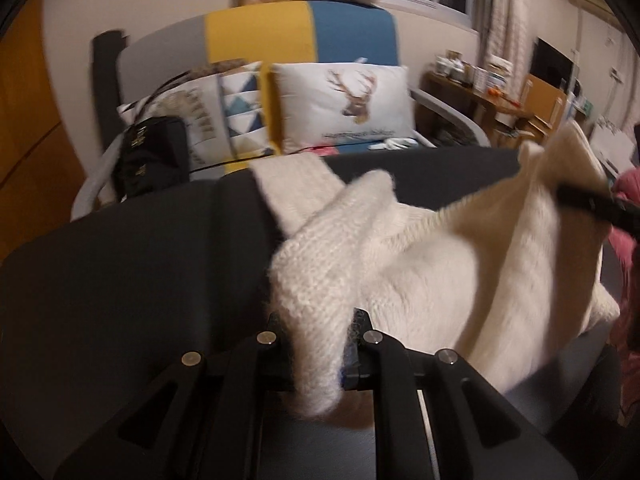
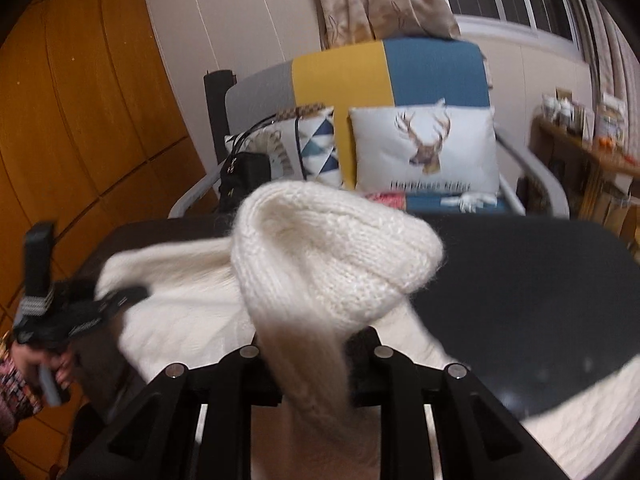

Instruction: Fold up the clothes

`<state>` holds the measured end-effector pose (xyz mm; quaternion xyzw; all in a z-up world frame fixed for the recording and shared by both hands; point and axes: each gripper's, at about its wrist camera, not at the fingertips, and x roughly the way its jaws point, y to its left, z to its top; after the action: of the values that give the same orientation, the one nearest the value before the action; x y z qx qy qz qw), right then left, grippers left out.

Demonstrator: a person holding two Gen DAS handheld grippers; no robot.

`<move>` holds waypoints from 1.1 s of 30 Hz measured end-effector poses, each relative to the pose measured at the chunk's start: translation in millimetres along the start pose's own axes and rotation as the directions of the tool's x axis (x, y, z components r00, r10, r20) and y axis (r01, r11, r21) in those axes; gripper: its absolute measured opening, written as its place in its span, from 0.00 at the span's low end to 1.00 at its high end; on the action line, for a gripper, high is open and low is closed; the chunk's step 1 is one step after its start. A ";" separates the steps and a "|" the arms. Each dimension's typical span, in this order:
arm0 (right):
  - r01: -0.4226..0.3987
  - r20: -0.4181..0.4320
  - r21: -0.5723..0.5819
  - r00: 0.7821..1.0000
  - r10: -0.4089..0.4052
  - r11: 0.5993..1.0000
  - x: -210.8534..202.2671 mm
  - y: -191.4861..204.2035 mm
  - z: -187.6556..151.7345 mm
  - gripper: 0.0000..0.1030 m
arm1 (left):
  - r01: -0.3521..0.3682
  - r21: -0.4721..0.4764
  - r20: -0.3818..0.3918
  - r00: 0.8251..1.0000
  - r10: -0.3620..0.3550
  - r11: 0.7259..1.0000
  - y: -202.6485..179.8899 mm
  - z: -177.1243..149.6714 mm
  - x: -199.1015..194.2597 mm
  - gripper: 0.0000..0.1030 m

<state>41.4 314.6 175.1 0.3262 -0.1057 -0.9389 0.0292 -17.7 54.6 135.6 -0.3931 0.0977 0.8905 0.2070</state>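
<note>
Early stage: both left gripper (image 1: 316,354) and right gripper (image 2: 312,368) fingers clamped on the cream knit sweater (image 1: 440,264), bunched and half-lifted off the dark worktop (image 1: 140,272); no fold done yet.

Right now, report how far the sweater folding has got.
Done: nothing looks folded yet; the white knit sweater lies bunched on the dark table. In hand: the left gripper and right gripper are each shut on a part of the knit, lifting it. Left: spreading it flat and making every fold.
</note>
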 end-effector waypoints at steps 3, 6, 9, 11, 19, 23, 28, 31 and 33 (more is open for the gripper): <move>0.011 0.011 -0.004 1.000 -0.011 1.000 24.1 6.7 26.7 0.20 | -0.024 -0.047 0.004 1.000 0.024 0.999 19.9 -13.3 -10.9 0.11; 0.005 0.001 0.006 1.000 -0.005 1.000 53.8 15.9 51.7 0.20 | -0.025 -0.105 0.018 0.999 0.027 0.994 37.6 -30.3 -23.0 0.11; -0.001 -0.002 -0.024 1.000 0.001 1.000 78.1 29.9 71.4 0.20 | -0.028 -0.156 0.028 0.999 0.032 0.987 47.4 -42.3 -29.6 0.11; -0.013 -0.002 -0.057 1.000 0.012 0.998 85.7 39.5 75.5 0.20 | -0.035 -0.171 0.033 0.999 0.041 0.985 47.2 -48.8 -29.8 0.11; -0.135 -0.128 -0.055 0.984 0.127 0.989 54.5 31.6 18.6 0.20 | 0.003 -0.090 0.089 0.996 0.005 0.996 17.1 -74.4 -31.2 0.11; -0.119 -0.188 -0.194 0.979 0.082 0.974 17.8 35.3 -20.3 0.20 | 0.041 0.040 0.147 0.988 -0.046 0.998 -5.1 -90.4 -46.5 0.12; -0.070 -0.249 -0.300 0.968 -0.008 0.951 -9.5 44.0 -84.5 0.20 | 0.033 0.196 0.088 0.995 -0.051 0.980 -28.2 -113.9 -43.8 0.12; -0.031 -0.271 -0.298 0.961 -0.054 0.954 -14.9 41.8 -119.9 0.20 | 0.032 0.197 0.054 0.998 -0.044 0.980 -28.3 -123.2 -38.2 0.12; -0.018 -0.273 -0.270 0.960 -0.059 0.963 -19.8 37.5 -138.1 0.24 | 0.037 0.187 0.032 0.999 -0.044 0.982 -26.2 -127.8 -35.5 0.14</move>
<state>141.8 255.7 89.7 0.4492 0.0317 -0.8895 0.0781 99.8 24.6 75.8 -0.3577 0.1689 0.8801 0.2625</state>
